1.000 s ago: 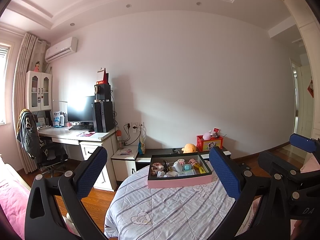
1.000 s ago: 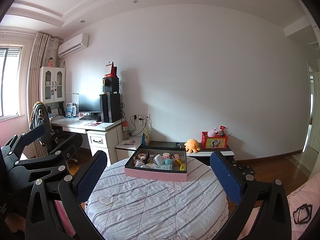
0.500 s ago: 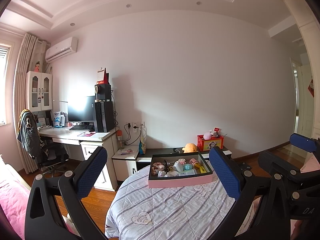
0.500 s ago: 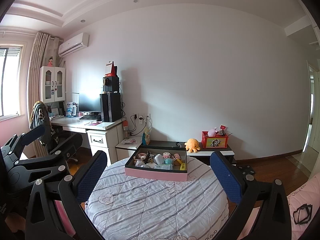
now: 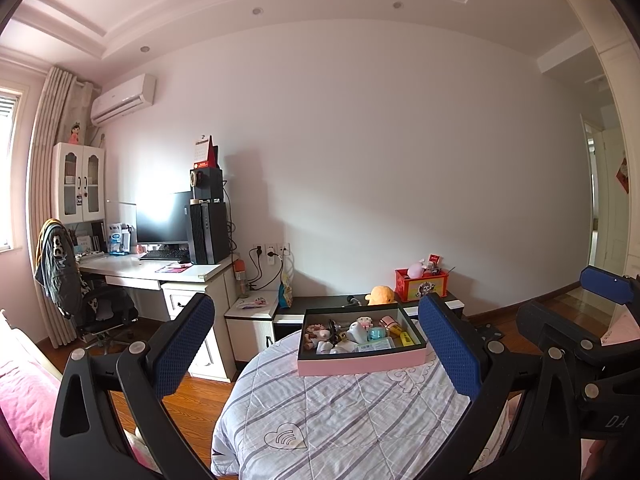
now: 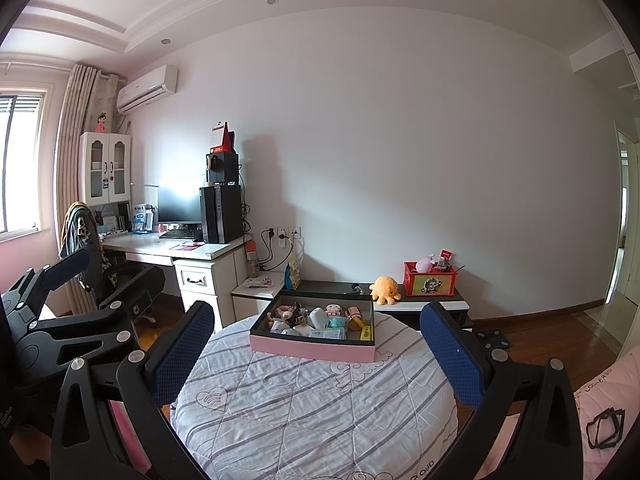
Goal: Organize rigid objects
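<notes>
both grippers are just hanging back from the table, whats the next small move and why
Probably ease the right gripper forward over the striped tablecloth toward the pink box. Both it and the left gripper are open and hold nothing, and the small items to sort all sit inside that box at the table's far side.

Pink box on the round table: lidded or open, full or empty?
Open and full: the pink box has no lid on, and small items crowd its inside.

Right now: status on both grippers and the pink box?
Left gripper open, empty. Right gripper open, empty. Pink box of small items on round table, untouched. Nothing between grippers and box.
</notes>
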{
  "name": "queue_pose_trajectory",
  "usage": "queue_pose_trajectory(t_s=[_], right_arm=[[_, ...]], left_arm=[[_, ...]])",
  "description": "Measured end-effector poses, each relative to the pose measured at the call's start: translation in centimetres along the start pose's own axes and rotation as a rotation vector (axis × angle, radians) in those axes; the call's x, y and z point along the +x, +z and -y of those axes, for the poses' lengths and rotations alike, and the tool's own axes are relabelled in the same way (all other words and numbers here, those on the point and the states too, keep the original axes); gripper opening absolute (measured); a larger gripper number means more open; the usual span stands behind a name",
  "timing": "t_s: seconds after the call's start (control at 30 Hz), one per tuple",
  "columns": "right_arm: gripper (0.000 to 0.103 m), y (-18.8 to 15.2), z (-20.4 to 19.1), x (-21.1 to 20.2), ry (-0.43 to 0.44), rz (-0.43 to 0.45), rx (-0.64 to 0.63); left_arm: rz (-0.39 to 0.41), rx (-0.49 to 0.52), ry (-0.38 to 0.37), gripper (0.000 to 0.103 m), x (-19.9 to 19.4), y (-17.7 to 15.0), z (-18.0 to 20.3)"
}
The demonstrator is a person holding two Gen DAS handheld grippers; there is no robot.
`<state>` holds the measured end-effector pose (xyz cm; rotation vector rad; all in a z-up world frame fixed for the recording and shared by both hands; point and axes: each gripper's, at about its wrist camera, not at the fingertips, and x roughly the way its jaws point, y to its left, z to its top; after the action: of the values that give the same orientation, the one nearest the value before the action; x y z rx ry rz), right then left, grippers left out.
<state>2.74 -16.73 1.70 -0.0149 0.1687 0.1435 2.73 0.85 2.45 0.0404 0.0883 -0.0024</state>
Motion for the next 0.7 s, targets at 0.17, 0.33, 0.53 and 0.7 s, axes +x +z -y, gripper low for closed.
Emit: queue_pose_trajectory(t_s=[0.17, 0.33, 0.53, 0.7], right_arm=[[0.103, 0.02, 0.01, 0.02, 0.0, 0.0, 0.0], [0.103, 0.04, 0.02, 0.02, 0.001, -0.001, 0.0], [0.103, 0.08, 0.04, 0.03, 0.001, -0.001, 0.001], [0.103, 0.11, 0.04, 0.03, 0.002, -0.002, 0.001]], left_arm=[[0.0, 0.0, 0.0, 0.103, 0.01, 0.02, 0.02], [-0.001, 0.0, 0.0, 0.103, 0.01, 0.05, -0.02], [-0.001, 0.0, 0.001, 0.103, 0.02, 0.08, 0.0], [-0.002, 0.0, 0.0, 0.103, 0.02, 0.12, 0.0]])
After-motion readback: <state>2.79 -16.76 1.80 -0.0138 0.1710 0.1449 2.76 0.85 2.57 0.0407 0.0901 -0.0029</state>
